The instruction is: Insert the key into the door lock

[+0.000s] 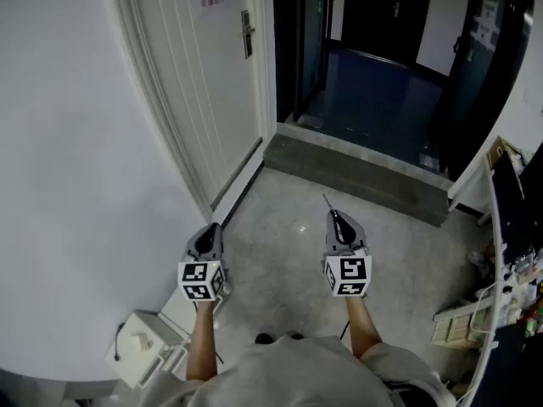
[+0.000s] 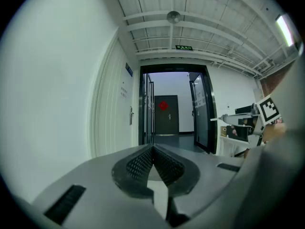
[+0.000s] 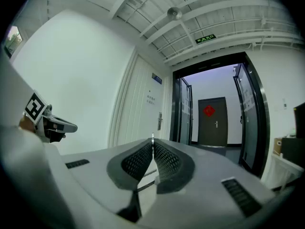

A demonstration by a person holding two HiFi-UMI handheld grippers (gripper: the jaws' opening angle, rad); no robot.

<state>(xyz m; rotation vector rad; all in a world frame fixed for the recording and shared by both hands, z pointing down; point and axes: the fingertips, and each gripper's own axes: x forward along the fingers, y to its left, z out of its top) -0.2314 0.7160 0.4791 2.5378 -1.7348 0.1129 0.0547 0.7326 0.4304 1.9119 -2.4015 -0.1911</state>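
Slim silver metal key (image 1: 327,203) sits clamped in the right claw (image 1: 334,217), whose jaws are pressed together on it. Only its thin tip pokes out past the claw's front, pointing ahead and slightly left. The left claw (image 1: 209,227) is held level with the right one, to its left and apart from it. Its jaws are closed against each other with nothing between them. Both claws hang low over the pale speckled stone floor (image 1: 280,261).

Well ahead of the left claw and up to its left stands the white panelled door (image 1: 199,100). Its silver handle-and-lock plate (image 1: 247,33) sits near the door's right edge, and a white paper notice (image 1: 212,0) is above and left of that. Key and lock are well apart.

Ahead of the right claw lies a grey stone threshold step (image 1: 356,174). Beyond the step is a dark blue-floored corridor (image 1: 373,100) flanked by black-framed glass doors (image 3: 243,123). At the corridor's far end, seen in both gripper views, is a dark door with a red ornament (image 3: 215,128). To the left of the left claw rises a plain white wall (image 1: 76,185).
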